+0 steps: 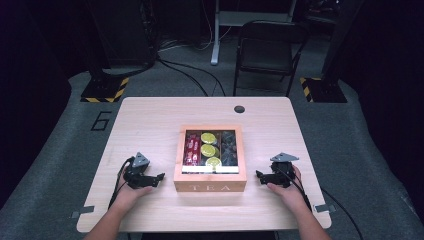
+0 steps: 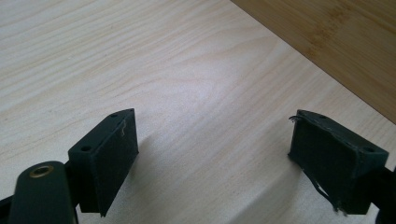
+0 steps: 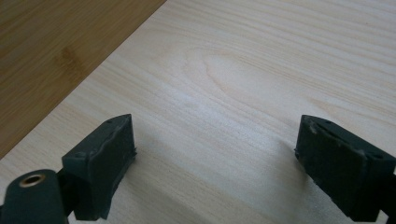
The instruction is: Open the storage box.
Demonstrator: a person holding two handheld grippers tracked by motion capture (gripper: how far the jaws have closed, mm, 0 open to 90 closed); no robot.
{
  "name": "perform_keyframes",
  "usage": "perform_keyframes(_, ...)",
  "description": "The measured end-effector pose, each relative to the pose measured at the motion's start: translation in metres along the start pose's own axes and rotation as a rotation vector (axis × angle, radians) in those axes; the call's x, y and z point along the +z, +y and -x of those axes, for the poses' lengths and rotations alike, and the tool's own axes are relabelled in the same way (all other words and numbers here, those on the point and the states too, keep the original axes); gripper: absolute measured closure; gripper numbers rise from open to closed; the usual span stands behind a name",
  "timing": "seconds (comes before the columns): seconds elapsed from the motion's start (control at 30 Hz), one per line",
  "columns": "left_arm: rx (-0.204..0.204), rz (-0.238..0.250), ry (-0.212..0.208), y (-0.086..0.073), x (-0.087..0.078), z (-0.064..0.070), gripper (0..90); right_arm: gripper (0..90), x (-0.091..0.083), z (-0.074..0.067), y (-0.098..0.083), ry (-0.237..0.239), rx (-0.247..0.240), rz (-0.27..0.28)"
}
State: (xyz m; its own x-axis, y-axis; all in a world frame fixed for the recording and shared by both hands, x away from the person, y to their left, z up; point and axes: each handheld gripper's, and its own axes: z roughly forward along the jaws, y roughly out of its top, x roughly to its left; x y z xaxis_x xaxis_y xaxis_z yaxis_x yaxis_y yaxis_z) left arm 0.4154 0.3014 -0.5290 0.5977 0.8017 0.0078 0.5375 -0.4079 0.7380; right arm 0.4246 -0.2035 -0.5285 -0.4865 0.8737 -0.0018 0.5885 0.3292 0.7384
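I see a pale wood table (image 1: 150, 120) w/ a small dark hole (image 1: 239, 109) near its far edge. Grey carpet floor (image 1: 60, 150). Black folding chair (image 1: 267, 52) behind, yellow-black striped stand feet (image 1: 105, 90) both sides. Room is dark in back.

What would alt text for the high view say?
A wooden tea box sits mid-table, its compartments holding red packets, yellow-green rounds and dark items. A person's hands rest open tongs either side: left, right.

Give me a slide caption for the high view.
Open left gripper and right gripper rest on the table, flanking a wooden tea box.
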Motion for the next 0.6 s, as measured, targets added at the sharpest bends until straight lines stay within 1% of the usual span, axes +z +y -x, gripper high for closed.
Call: perform_keyframes(0.6,0.002,0.0,0.0,0.0005,0.0005,-0.0001,15.0,11.5,-0.0002,-0.0001,0.0,0.0,-0.001,-0.002)
